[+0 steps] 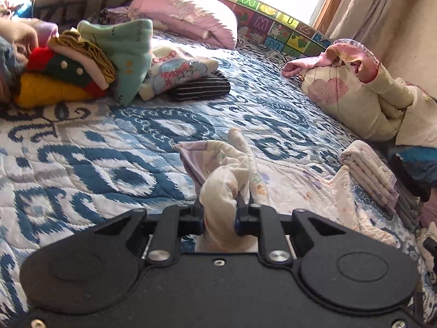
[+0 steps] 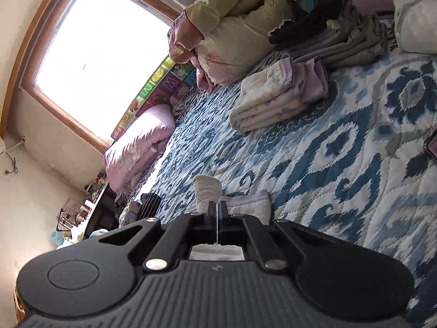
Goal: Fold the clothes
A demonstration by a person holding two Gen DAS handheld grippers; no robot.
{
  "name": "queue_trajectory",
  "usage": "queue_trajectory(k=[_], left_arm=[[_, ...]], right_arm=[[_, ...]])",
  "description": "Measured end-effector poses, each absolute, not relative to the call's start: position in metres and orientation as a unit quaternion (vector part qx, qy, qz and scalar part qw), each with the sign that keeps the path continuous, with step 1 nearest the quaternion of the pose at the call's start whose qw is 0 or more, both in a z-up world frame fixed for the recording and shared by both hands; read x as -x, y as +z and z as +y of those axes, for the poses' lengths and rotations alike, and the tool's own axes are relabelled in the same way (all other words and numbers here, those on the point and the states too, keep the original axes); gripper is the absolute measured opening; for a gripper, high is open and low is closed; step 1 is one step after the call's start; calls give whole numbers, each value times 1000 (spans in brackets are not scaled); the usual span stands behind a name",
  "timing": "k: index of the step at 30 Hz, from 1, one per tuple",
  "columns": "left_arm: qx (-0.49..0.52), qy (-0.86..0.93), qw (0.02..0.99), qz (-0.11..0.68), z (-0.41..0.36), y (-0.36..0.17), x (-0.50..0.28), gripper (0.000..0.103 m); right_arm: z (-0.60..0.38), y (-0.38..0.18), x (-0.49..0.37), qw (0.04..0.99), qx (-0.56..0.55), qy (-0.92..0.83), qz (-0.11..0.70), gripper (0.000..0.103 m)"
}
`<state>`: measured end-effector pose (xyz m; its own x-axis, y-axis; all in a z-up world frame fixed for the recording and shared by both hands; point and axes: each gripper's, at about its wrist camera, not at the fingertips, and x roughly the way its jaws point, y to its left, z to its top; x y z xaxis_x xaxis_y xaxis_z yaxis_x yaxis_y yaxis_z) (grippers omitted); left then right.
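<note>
left gripper (image 1: 220,207) jaws clamp a bunched pale garment (image 1: 226,175) above the quilt (image 1: 95,150).

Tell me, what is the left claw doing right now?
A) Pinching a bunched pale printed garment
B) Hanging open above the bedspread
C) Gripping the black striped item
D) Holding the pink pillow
A: in the left wrist view, the left claw has its fingers closed around a bunched-up pale printed garment, above the blue patterned bedspread.

The left gripper (image 1: 218,207) clamps bunched cloth between its jaws; the right gripper (image 2: 217,207) is closed, apparently pinching a thin fold.
</note>
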<state>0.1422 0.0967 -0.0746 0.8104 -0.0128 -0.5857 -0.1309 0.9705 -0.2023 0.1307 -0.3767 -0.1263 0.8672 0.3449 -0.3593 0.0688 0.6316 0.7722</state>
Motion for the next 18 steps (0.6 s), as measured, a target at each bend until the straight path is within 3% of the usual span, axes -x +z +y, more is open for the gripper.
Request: queue_trajectory(k=[3,4,5,6,10,14,18], left_arm=[[5,-21,950,311,42,-81,-153,24],[-16,-83,937,338,24,-88,-157,42],[-21,-135,925,355,14,-94,-158,51],[-21,-175,916,360,7,-97,-154,50],[6,-193,921,337,24,-84,-130,47],[106,-157,929,317,79,-67,-129,47],[136,-113,928,327,109,-71,-151,47]], right_arm=[[-384,-139,-128,865,-422,63,265,4],[-383,-144,-128,863,-421,59,273,7],[-381,-151,-130,859,-420,57,286,9],[-379,-157,-132,856,-419,55,299,11],[-368,-181,-135,842,-423,57,329,46],[-358,-197,-149,830,-434,79,341,53],[-354,-212,-168,812,-463,92,343,63]])
